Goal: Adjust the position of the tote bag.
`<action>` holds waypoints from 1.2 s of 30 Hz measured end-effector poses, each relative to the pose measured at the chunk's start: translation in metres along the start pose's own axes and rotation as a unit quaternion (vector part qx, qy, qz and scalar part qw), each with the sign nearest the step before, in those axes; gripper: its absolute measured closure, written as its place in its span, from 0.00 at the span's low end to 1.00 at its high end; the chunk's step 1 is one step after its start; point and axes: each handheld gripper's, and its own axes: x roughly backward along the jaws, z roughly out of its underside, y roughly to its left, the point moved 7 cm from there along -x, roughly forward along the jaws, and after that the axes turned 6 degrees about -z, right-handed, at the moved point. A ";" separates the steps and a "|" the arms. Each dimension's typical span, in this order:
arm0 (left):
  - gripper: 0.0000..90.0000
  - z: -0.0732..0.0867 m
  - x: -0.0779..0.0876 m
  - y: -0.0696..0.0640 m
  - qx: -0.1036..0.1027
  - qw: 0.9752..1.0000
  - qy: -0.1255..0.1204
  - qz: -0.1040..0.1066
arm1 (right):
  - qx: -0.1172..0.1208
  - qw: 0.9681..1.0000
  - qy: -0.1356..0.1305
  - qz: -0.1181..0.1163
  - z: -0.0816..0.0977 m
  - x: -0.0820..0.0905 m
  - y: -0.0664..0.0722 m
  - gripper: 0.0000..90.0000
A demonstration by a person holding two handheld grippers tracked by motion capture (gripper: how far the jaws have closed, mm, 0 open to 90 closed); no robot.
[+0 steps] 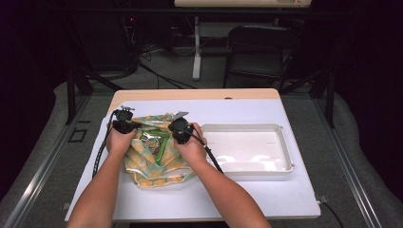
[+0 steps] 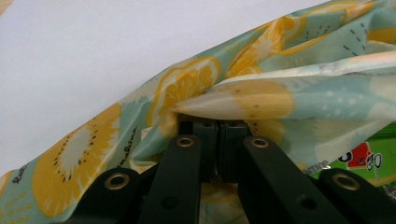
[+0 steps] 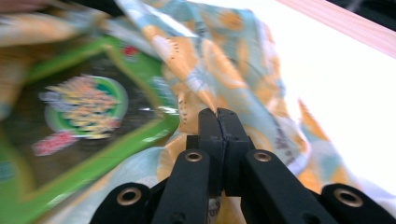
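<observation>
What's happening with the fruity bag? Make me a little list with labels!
bag: fruit-print bag lies on the white table cover, its mouth toward the far side
inside the bag: green snack packet, partly showing
left gripper: jaws shut on a fold of the bag's edge
right gripper: jaws shut, pinching the bag's edge beside the packet
tray: white tray, to the right of the bag, nothing in it
hands: both at the bag's mouth, one at each side
</observation>
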 end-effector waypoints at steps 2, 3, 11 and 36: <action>0.98 0.000 0.001 -0.001 -0.004 1.000 0.002 0.002 | 0.007 1.000 0.016 0.013 -0.002 -0.003 -0.009 1.00; 0.98 0.000 0.000 -0.001 -0.005 1.000 0.001 0.001 | 0.009 1.000 0.018 0.018 -0.003 -0.004 -0.011 1.00; 0.98 0.001 0.000 0.001 -0.006 1.000 0.003 0.004 | 0.003 0.998 0.048 0.030 -0.001 -0.020 -0.022 1.00; 0.80 -0.002 0.006 -0.002 -0.009 1.000 -0.013 0.024 | -0.014 0.995 0.101 0.019 0.012 -0.036 -0.030 1.00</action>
